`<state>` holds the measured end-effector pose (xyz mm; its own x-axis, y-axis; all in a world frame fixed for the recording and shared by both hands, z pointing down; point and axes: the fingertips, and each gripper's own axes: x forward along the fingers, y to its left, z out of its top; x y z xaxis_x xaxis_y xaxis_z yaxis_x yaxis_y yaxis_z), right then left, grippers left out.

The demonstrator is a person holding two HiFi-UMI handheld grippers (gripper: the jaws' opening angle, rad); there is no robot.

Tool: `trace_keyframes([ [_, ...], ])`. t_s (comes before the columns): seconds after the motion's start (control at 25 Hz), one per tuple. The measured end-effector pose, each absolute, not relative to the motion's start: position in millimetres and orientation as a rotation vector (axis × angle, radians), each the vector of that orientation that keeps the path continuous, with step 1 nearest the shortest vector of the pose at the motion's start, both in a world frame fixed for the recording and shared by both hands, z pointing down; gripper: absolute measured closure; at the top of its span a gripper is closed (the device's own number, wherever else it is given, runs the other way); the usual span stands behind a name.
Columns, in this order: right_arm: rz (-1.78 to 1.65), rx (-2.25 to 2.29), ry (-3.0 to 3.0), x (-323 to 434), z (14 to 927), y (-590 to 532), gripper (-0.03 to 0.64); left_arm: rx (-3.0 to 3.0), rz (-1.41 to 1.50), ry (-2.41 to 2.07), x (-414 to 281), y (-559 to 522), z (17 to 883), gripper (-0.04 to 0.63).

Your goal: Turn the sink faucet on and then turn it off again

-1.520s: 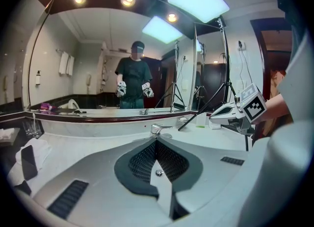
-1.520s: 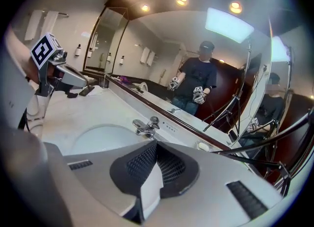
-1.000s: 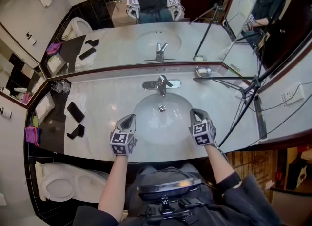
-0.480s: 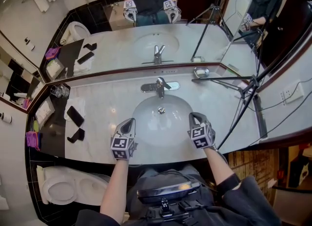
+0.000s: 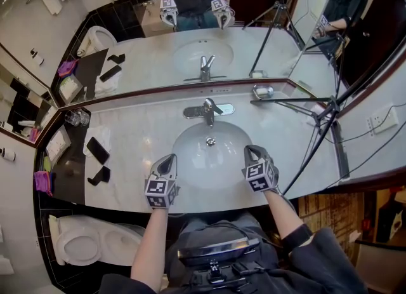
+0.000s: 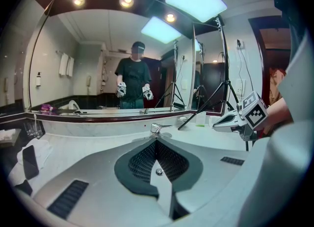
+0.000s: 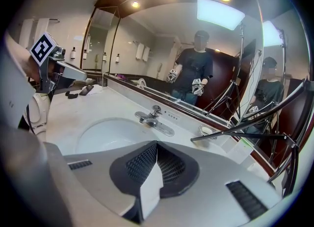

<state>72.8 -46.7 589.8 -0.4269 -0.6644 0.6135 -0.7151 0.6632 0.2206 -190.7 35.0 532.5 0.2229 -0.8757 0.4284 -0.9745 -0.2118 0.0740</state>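
The faucet [image 5: 208, 110] — a chrome single-lever fitting on an oblong plate — stands at the back rim of the sink [image 5: 190, 154], an oval white basin sunk in a pale, glossy marble counter [image 5: 143, 124]. The basin's near side lies open, and both grippers hover there above its front rim, well apart from the faucet. The left gripper [image 5: 170, 159] is toward the basin's left edge and the right gripper [image 5: 249, 151] toward its right, each with its jaws pressed together on nothing. Behind the faucet a dark-framed mirror [image 5: 158, 51] closes the counter off. To the right the thin black legs of a tripod [image 5: 298, 102] cross the counter beside a small round dish [image 5: 264, 92] — the tighter side.
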Motion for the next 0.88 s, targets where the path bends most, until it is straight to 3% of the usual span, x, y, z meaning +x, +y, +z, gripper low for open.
trace_keyframes([
  [0.4,0.099,1.075,-2.189,59,594,-71,0.589,2.16,0.439,-1.703,-191,28,545,0.598],
  [0.48,0.112,1.059,-2.195,53,597,-78,0.549,2.156,0.444,-1.697,-191,25,548,0.598],
  [0.68,0.13,1.038,-2.208,36,603,-100,0.534,2.146,0.468,-1.676,-191,19,559,0.598],
  [0.88,0.156,1.013,-2.232,16,616,-127,0.472,2.126,0.496,-1.655,-189,12,576,0.598],
])
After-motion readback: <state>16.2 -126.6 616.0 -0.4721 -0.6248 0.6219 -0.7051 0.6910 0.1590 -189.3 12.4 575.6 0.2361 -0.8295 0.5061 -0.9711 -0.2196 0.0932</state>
